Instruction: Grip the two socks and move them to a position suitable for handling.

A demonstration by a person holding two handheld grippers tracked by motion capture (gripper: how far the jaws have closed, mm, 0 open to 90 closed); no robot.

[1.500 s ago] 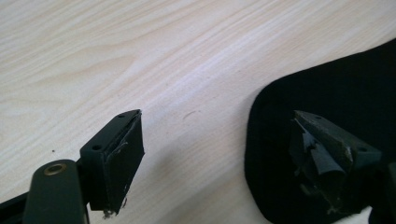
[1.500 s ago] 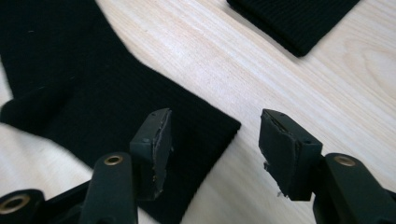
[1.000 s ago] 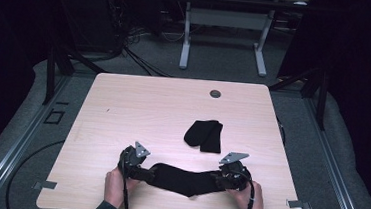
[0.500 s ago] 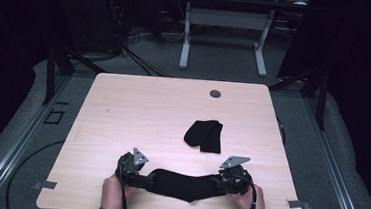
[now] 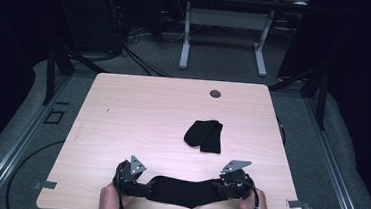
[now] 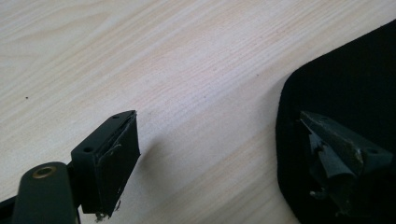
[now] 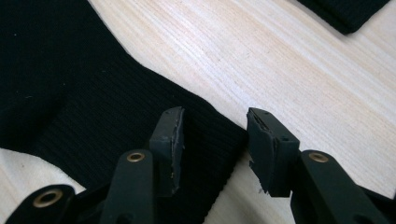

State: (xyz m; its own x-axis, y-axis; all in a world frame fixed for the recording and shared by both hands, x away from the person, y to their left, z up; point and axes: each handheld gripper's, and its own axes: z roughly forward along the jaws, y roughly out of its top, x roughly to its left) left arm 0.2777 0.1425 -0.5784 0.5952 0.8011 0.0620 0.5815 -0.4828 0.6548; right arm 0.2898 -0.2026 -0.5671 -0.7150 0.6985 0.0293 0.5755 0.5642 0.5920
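Observation:
A long black sock [image 5: 181,192] lies flat along the table's front edge, between my two grippers. My left gripper [image 5: 142,187] is at its left end and stands wide open [image 6: 217,119]. One jaw is over bare wood, the other over the sock's rounded end [image 6: 345,93]. My right gripper [image 5: 219,187] is at the sock's right end. Its jaws [image 7: 212,116] stand apart, straddling the edge of the ribbed sock [image 7: 70,84] without pressing on it. A second black sock [image 5: 203,135], folded, lies mid-table.
The light wooden table [image 5: 138,111] has a round cable grommet [image 5: 215,93] near its far edge. The folded sock's corner [image 7: 348,11] lies just beyond the right gripper. Another desk's legs [image 5: 186,34] stand on the grey floor behind.
Both hands and the long sock have shifted a little toward the table's front edge, the left hand more. The folded sock has not moved.

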